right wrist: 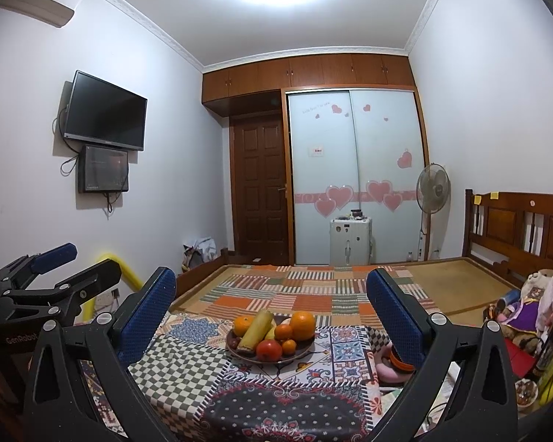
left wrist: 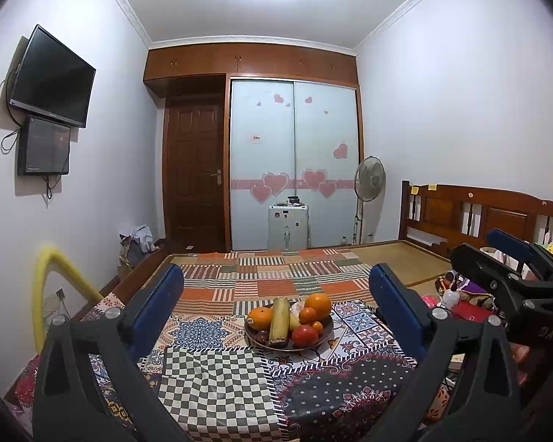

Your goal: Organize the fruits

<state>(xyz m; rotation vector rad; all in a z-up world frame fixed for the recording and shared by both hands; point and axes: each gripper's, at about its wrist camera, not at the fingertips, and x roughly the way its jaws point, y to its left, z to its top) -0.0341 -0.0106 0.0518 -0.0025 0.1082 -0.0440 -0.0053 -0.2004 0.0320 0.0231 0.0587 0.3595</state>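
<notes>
A dark plate (left wrist: 252, 337) of fruit stands on the patchwork tablecloth (left wrist: 217, 379). It holds a large orange (left wrist: 317, 305), a second orange (left wrist: 260, 317), a corn cob (left wrist: 279, 319), a red tomato (left wrist: 305, 335), small tangerines and dark grapes. The plate also shows in the right wrist view (right wrist: 302, 353), with the corn cob (right wrist: 255, 329) and tomato (right wrist: 269, 350). My left gripper (left wrist: 276, 305) is open and empty, held back from the plate. My right gripper (right wrist: 271, 313) is open and empty, also short of the plate. Each gripper shows at the edge of the other's view.
A bed with a striped quilt (left wrist: 272, 272) lies behind the table. Toys and bottles (right wrist: 531, 313) crowd the right side. A yellow foam tube (left wrist: 51, 283) stands at the left. A white suitcase (left wrist: 288, 226), a fan (left wrist: 368, 180) and a wardrobe are at the far wall.
</notes>
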